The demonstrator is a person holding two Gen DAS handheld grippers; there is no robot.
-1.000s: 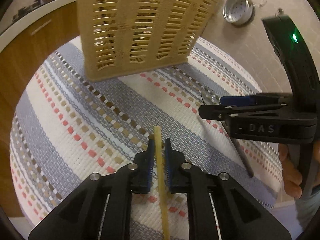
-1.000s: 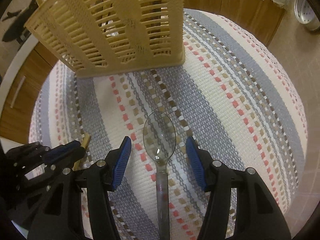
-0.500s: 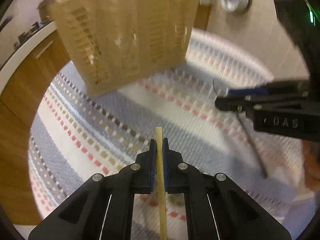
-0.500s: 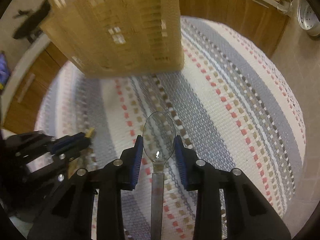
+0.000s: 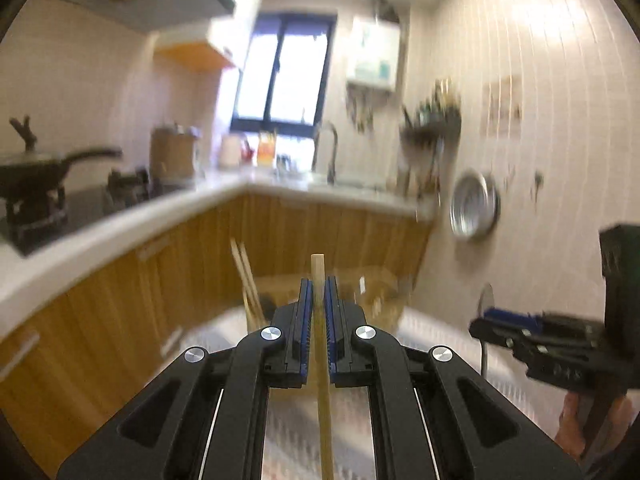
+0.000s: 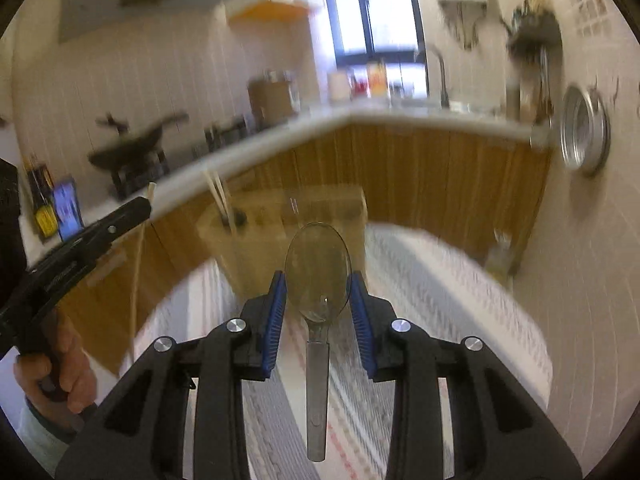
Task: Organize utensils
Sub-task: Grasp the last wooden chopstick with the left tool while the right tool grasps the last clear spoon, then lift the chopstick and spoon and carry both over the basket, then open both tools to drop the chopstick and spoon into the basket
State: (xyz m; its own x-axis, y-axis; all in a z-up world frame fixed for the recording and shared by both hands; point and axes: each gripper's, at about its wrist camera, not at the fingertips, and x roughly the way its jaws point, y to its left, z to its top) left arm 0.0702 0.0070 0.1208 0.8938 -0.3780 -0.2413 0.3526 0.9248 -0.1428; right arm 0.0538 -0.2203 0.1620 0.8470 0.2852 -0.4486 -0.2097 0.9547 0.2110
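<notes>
- Both grippers have swung up off the striped mat (image 6: 432, 280), so each camera now looks across the kitchen instead of down.
- Ahead of the fingers stands the beige slotted basket (image 6: 256, 232), blurred, with two pale sticks (image 6: 219, 196) poking out of its left compartment.
- Left gripper (image 5: 319, 292) is clenched on a wooden chopstick (image 5: 318, 276), tip just past the pads.
- Right gripper (image 6: 319, 292) pinches a clear plastic spoon (image 6: 318, 268) by its bowl, handle trailing back.
</notes>
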